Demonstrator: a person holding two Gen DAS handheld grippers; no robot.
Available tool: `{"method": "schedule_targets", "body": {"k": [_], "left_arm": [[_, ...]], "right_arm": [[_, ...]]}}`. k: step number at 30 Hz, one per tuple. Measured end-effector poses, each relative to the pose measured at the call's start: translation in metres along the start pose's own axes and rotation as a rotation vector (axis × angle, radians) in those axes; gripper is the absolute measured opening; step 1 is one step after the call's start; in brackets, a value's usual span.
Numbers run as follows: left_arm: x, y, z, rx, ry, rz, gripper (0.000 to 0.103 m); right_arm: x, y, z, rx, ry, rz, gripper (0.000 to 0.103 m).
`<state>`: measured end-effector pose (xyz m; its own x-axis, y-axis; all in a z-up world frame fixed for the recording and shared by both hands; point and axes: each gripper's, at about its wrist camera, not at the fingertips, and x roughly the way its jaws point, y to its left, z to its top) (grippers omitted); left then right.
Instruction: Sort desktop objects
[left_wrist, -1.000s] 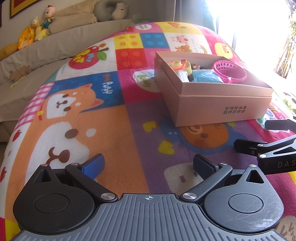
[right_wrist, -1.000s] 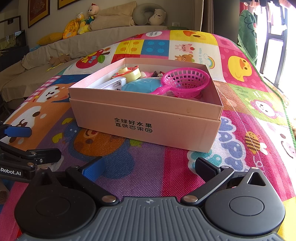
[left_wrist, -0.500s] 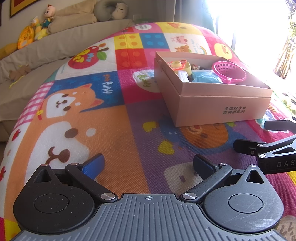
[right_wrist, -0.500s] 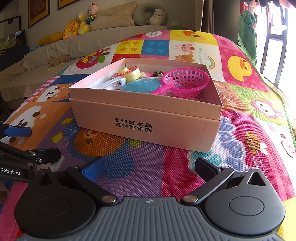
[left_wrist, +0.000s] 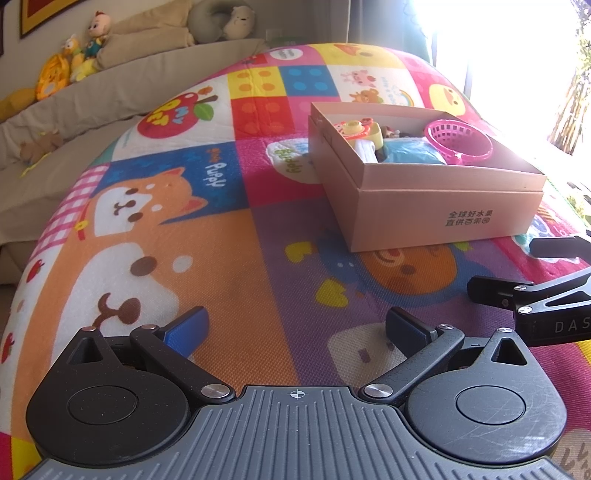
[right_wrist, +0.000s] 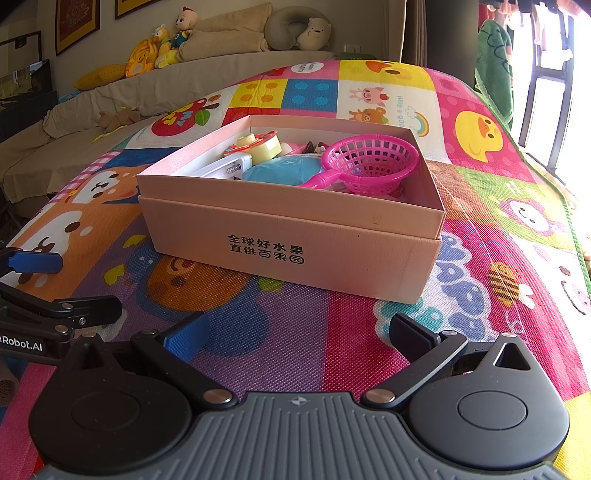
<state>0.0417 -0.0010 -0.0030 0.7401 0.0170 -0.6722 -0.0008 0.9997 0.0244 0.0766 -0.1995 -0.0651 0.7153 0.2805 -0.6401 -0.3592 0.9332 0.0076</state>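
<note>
Sitting on the woven, cartoon-printed play mat (right_wrist: 295, 350), the rectangular pink cardboard box (right_wrist: 291, 254) turns its long printed side toward the right gripper (right_wrist: 295, 334). Inside, a pink plastic mesh basket (right_wrist: 373, 164) points its handle left, beside a blue lump (right_wrist: 282, 170). The left gripper (left_wrist: 295, 328) and the right one both gape wide, empty, above the mat.

Black tool (left_wrist: 295, 328), blue pad, silver screws

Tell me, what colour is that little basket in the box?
Bright pink basket; clearest in the right wrist view.
</note>
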Motion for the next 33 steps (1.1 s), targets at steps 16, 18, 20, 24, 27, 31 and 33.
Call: {"method": "schedule_targets", "body": {"k": [16, 18, 20, 24, 27, 31, 33], "left_arm": [[-0.0003, 0.0001, -0.0003, 0.0, 0.0, -0.001, 0.103], [-0.0004, 0.0001, -0.0003, 0.0, 0.0, -0.001, 0.103], [-0.0004, 0.0001, -0.0003, -0.001, 0.001, -0.001, 0.103], [0.0001, 0.0005, 0.0, 0.0, 0.001, -0.001, 0.103], [-0.0001, 0.0, -0.0002, -0.001, 0.002, -0.004, 0.103], [-0.0003, 0.0012, -0.0004, -0.002, 0.004, -0.011, 0.103], [-0.0003, 0.0018, -0.0003, -0.002, 0.004, -0.012, 0.103]], "right_arm": [[-0.0004, 0.0009, -0.0001, 0.0, 0.0, 0.0, 0.103], [-0.0002, 0.0002, -0.0002, 0.0, 0.0, 0.0, 0.103], [-0.0003, 0.0003, -0.0003, 0.0, 0.0, 0.0, 0.103], [-0.0002, 0.0002, -0.0003, 0.0, 0.0, 0.0, 0.103], [-0.0003, 0.0006, -0.0002, 0.0, 0.0, 0.0, 0.103], [-0.0001, -0.0002, -0.0004, 0.0, 0.0, 0.0, 0.103], [-0.0002, 0.0003, -0.0002, 0.0, 0.0, 0.0, 0.103]]}}
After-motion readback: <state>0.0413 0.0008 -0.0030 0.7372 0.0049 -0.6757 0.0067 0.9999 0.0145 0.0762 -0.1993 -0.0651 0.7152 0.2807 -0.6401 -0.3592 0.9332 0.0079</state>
